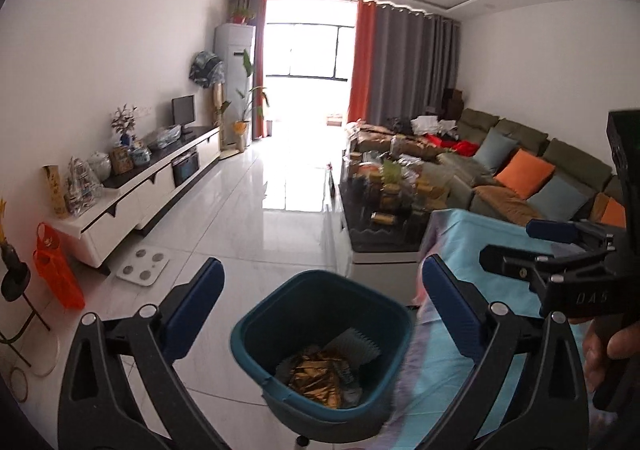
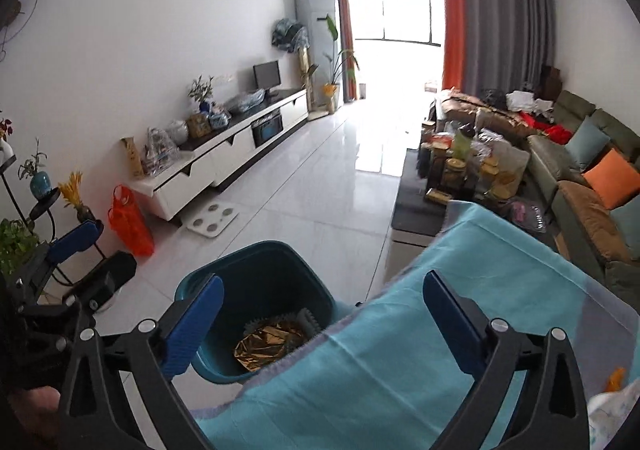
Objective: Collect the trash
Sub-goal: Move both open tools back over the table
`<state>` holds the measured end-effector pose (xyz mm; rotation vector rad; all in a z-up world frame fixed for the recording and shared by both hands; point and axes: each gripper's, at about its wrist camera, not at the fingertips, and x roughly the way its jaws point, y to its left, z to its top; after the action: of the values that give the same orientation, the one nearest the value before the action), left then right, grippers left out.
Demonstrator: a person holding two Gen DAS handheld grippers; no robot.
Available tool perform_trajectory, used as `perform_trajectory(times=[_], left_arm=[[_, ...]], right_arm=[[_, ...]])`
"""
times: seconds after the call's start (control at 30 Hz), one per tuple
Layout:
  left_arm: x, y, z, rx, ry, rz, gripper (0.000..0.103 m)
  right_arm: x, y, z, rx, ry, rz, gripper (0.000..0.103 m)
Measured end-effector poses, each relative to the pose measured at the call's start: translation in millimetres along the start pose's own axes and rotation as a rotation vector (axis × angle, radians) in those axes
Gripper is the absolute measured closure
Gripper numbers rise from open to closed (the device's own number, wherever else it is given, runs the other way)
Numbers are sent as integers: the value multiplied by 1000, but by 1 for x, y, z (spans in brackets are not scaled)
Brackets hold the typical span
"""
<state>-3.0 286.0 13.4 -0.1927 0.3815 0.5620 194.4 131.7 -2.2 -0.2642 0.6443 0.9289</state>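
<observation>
With both our left gripper and right gripper spread empty above the teal bin holding gold foil wrapper, we risk knocking it over.

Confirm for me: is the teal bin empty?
No, the teal bin holds crumpled gold foil and a dark ridged piece.
</observation>
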Motion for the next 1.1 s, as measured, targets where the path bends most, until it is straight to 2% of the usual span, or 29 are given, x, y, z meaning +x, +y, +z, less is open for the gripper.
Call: perform_trajectory(times=[0.23, 0.47, 0.67, 0.8, 0.97, 1.1], left_arm=[[-30, -33, 4, 27, -34, -73, 5], [-59, -80, 0, 70, -64, -186, 5], [-85, -121, -16, 116, -67, -312, 5], [-96, -146, -28, 151, -50, -395, 5], [-112, -177, -43, 199, -40, -476, 5], [-118, -196, -56, 244, -28, -520, 5]], right_arm=[[-51, -20, -24, 35, -62, -77, 7], [-116, -55, -75, 140, -130, -210, 7], [-171, -77, -131, 262, -178, -354, 7], [-208, -95, -170, 354, -207, -421, 7], [-241, -107, -197, 412, -228, -505, 7], [-259, -112, -209, 427, -247, -538, 7]])
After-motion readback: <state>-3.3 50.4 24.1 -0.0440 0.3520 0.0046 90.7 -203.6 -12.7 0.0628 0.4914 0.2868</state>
